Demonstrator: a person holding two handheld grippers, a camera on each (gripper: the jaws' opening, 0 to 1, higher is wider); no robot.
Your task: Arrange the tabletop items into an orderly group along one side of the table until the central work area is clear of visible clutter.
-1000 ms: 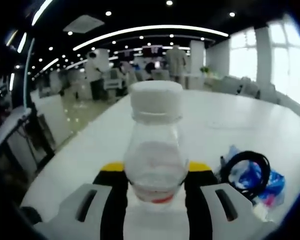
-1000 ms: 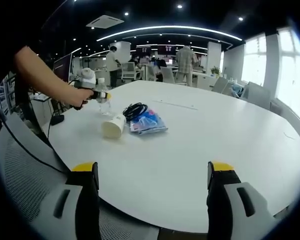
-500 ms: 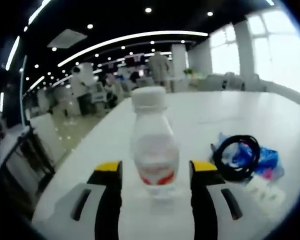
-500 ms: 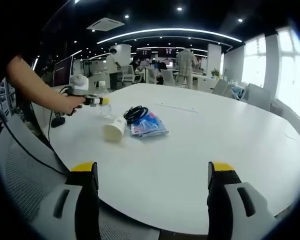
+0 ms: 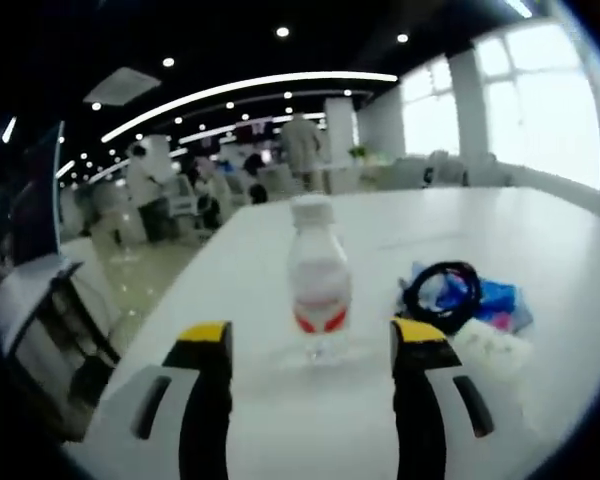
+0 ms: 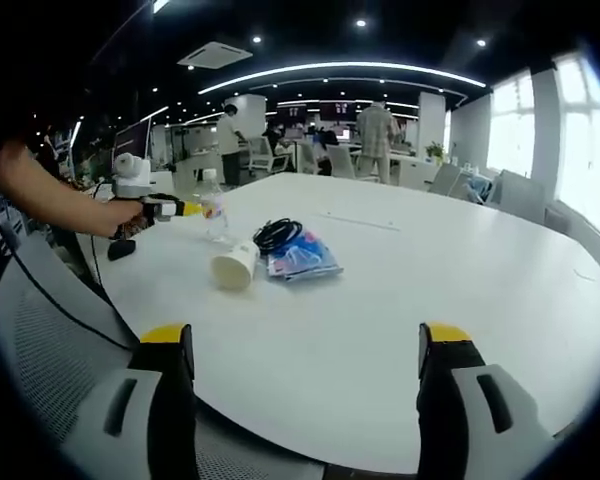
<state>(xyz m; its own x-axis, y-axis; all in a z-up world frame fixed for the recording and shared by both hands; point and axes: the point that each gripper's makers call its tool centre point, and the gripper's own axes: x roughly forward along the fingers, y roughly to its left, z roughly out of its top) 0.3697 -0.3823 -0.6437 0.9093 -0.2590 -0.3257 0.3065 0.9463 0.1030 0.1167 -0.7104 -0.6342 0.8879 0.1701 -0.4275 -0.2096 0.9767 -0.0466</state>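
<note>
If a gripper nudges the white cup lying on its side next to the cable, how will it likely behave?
The white cup lies on its side on the smooth table, so it would probably roll in a curve, not slide. It looks thin-walled and empty, likely light and easy to crush. It lies close beside the blue packet, which may stop it.

Dim office, bright windows [image 6: 580, 130]
</note>
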